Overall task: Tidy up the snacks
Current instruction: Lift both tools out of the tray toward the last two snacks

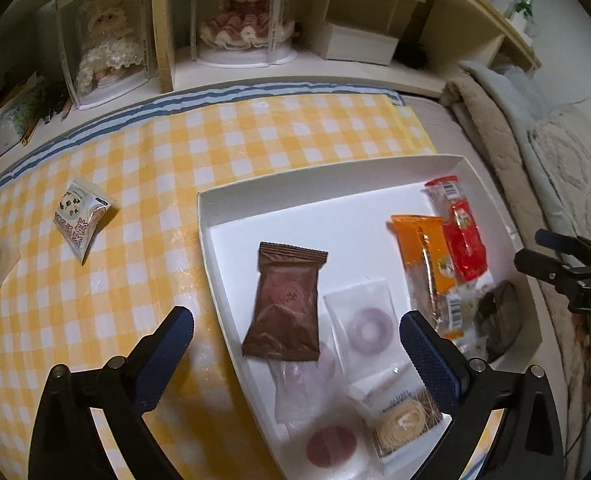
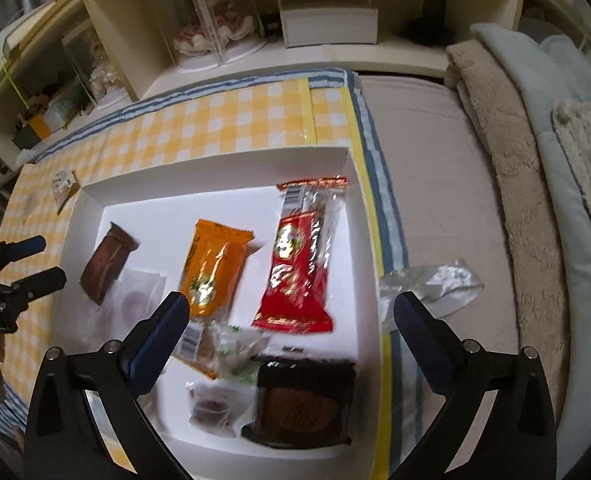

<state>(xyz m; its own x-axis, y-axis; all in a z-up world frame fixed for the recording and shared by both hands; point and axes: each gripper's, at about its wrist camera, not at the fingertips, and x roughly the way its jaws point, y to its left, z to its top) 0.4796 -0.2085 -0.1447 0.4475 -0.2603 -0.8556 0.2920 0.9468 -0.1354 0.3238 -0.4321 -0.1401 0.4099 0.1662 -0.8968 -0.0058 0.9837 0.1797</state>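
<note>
A shallow white box (image 1: 255, 190) (image 2: 215, 168) lies on the yellow checked cloth and holds several wrapped snacks. My left gripper (image 1: 295, 340) hangs open above its near left corner, over a brown packet (image 1: 285, 300) and clear packets with purple rings (image 1: 369, 330). My right gripper (image 2: 287, 316) is open above the box's right half, over a red packet (image 2: 301, 256), an orange packet (image 2: 211, 264) and a dark round cake pack (image 2: 303, 400). Nothing sits between either pair of fingers. A white-and-pink packet (image 1: 83, 216) lies loose on the cloth at the left.
A pale flat packet (image 1: 1, 260) lies at the cloth's far left. A crumpled clear wrapper (image 2: 435, 284) rests right of the box on the grey mattress. Shelves with cased dolls (image 1: 243, 12) run along the back. Folded blankets (image 2: 515, 160) lie at the right.
</note>
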